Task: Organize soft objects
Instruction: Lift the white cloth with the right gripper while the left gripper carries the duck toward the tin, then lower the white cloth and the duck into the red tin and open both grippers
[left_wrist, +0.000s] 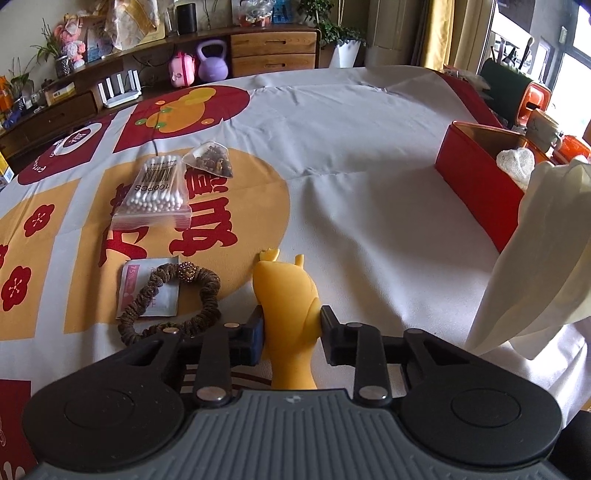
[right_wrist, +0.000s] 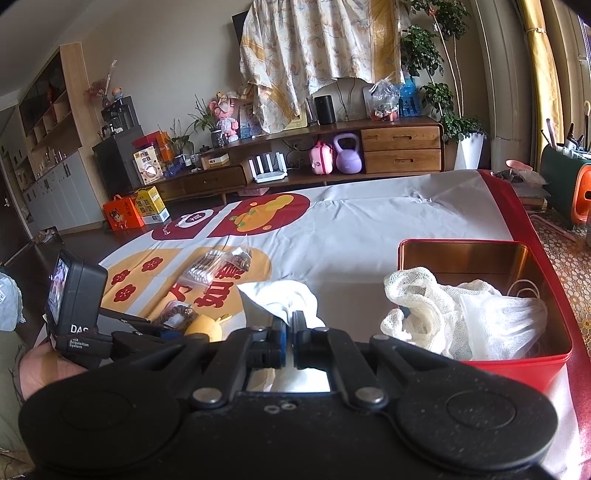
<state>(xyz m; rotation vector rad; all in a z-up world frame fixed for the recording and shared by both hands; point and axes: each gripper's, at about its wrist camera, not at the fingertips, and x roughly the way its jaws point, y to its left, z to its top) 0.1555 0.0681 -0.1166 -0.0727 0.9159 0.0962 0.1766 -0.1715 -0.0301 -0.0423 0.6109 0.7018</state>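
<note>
The left tool (left_wrist: 291, 325) grips the yellow soft toy (left_wrist: 286, 291) lying on the worktop (left_wrist: 351, 155), ready for lifting; the right tool (right_wrist: 290, 325) is clamped on a white cloth (right_wrist: 280, 299), held beside the red tin (right_wrist: 524, 369), apparently its destination.

Bare white tablecloth (left_wrist: 351, 155) lies open mid-table toward the far edge; a red tin (left_wrist: 476, 184) blocks the right edge, packets crowd the left.

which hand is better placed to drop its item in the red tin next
Right. The right gripper is shut on the white cloth, with the red tin close beside it. The left gripper is only just clamping the yellow toy, farther from the tin.
</note>
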